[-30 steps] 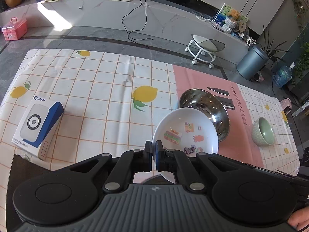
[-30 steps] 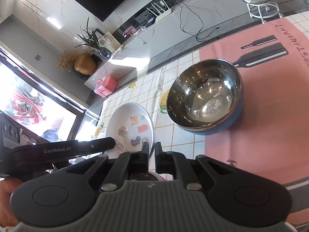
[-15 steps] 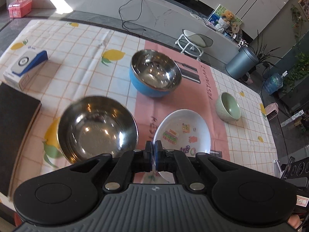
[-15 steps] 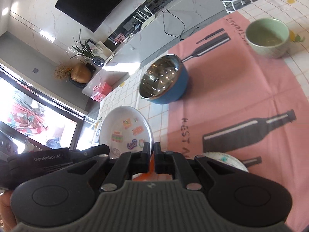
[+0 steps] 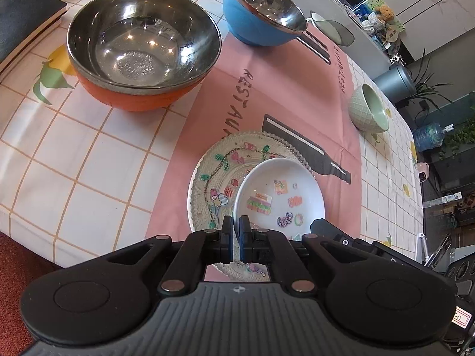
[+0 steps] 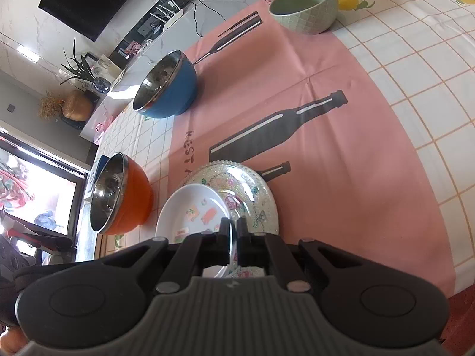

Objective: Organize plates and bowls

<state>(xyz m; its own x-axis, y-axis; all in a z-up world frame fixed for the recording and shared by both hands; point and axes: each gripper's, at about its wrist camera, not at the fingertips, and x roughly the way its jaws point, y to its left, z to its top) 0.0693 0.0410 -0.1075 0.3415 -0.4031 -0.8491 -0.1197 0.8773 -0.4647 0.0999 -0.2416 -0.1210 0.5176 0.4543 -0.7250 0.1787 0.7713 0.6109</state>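
Both jaw pairs clamp one white plate [image 5: 279,192] by its rim: left gripper [image 5: 236,227] at one edge, right gripper [image 6: 233,231] at another. It hangs tilted over the beaded plate [image 5: 213,178]. Risk: uneven release could let it slide off-centre or chip the rims.

A white plate [image 5: 279,195] has bright little stickers. The clear beaded plate [image 5: 213,184] has flowers. One steel bowl is orange [image 5: 139,95] outside, one blue [image 5: 252,26]. The small bowl [image 5: 368,112] is pale green. The tablecloth [image 5: 89,148] is pink and checked.
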